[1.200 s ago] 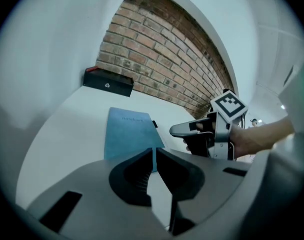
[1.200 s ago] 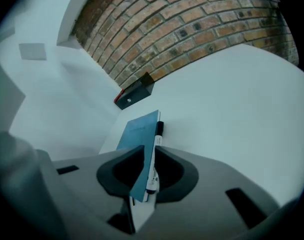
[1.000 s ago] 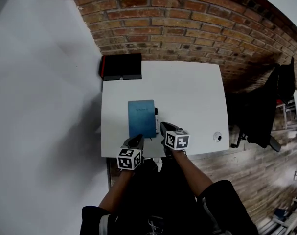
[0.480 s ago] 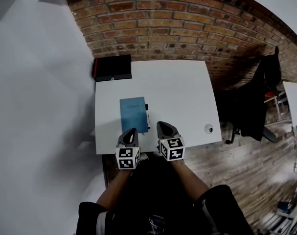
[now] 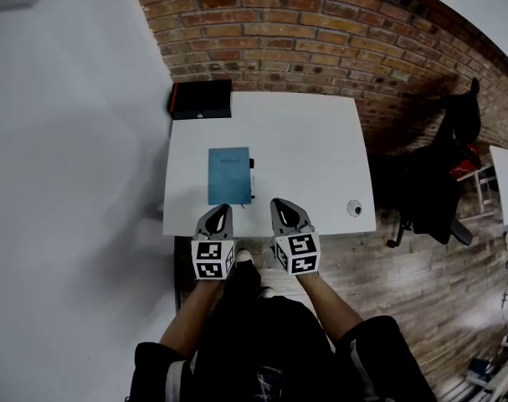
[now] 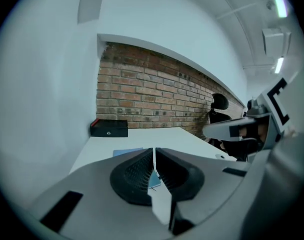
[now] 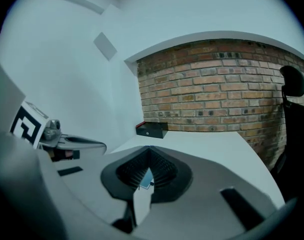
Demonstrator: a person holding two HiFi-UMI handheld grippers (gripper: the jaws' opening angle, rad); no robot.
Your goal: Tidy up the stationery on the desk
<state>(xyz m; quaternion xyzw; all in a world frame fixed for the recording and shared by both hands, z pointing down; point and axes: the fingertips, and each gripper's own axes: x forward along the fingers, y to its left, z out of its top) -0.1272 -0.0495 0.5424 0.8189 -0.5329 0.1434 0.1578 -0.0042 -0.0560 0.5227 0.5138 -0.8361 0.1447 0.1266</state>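
Observation:
A blue notebook lies flat on the white desk, left of centre. A dark pen rests along its right edge. My left gripper hovers at the desk's near edge, just in front of the notebook, shut and holding nothing. My right gripper is beside it to the right, also shut and holding nothing. In the left gripper view the notebook shows just past the left gripper. In the right gripper view a sliver of the notebook shows behind the right gripper.
A black box sits at the desk's far left corner against the brick wall. A small round object lies near the front right corner. A black office chair stands right of the desk. A white wall runs along the left.
The head view has shifted, so the desk sits higher in the picture. Both grippers stay level at the near edge; the right one has drawn back slightly from the notebook.

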